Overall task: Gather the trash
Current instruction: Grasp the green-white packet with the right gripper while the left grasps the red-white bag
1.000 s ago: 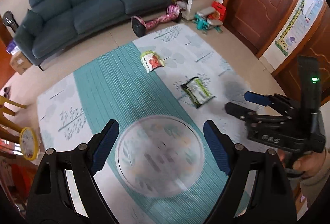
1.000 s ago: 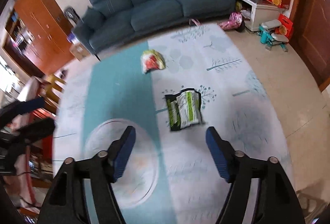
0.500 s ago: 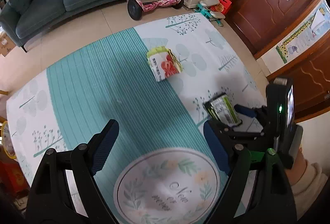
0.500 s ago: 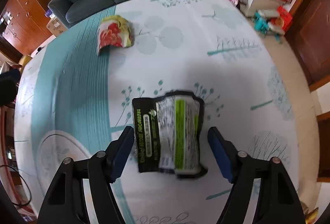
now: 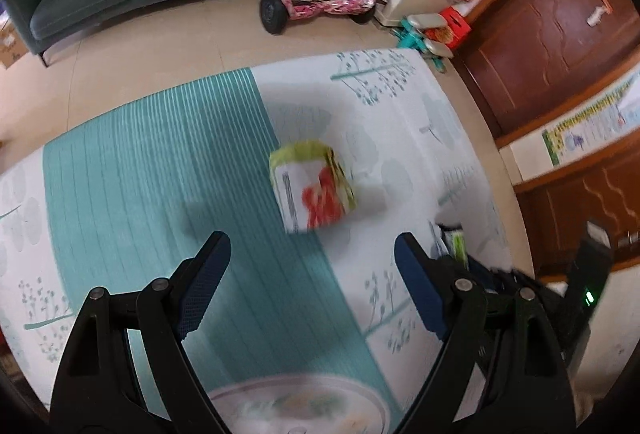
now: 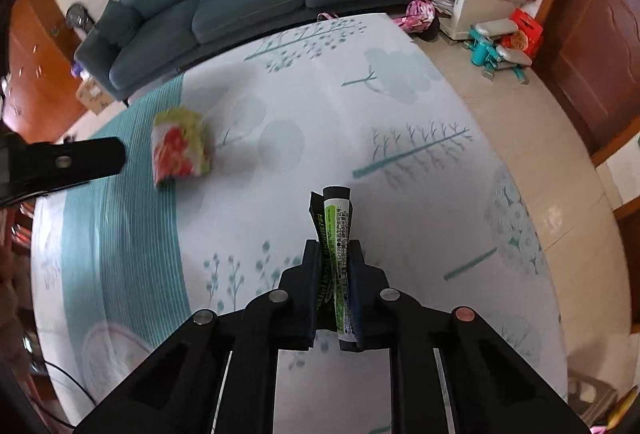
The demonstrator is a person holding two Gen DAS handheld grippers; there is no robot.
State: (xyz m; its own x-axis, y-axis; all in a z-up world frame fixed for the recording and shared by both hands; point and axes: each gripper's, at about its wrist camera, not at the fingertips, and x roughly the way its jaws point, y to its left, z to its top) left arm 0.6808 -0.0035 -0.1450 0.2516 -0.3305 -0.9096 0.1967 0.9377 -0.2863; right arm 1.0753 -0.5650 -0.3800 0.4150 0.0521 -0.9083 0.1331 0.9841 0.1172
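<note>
Left gripper (image 5: 312,266), tilted steeply down over the floor mat (image 5: 160,174), jaws wide apart and empty; the red-and-yellow snack bag (image 5: 314,190) lies on the mat just ahead of them. Right gripper (image 6: 334,282), equally steep, jaws clamped on the green-and-black wrapper (image 6: 334,230), now folded narrow and upright between the pads. Trash pieces: two, one loose and one gripped. A second ago both grippers stood higher, the right jaws spread, and the wrapper lay flat on the mat.
</note>
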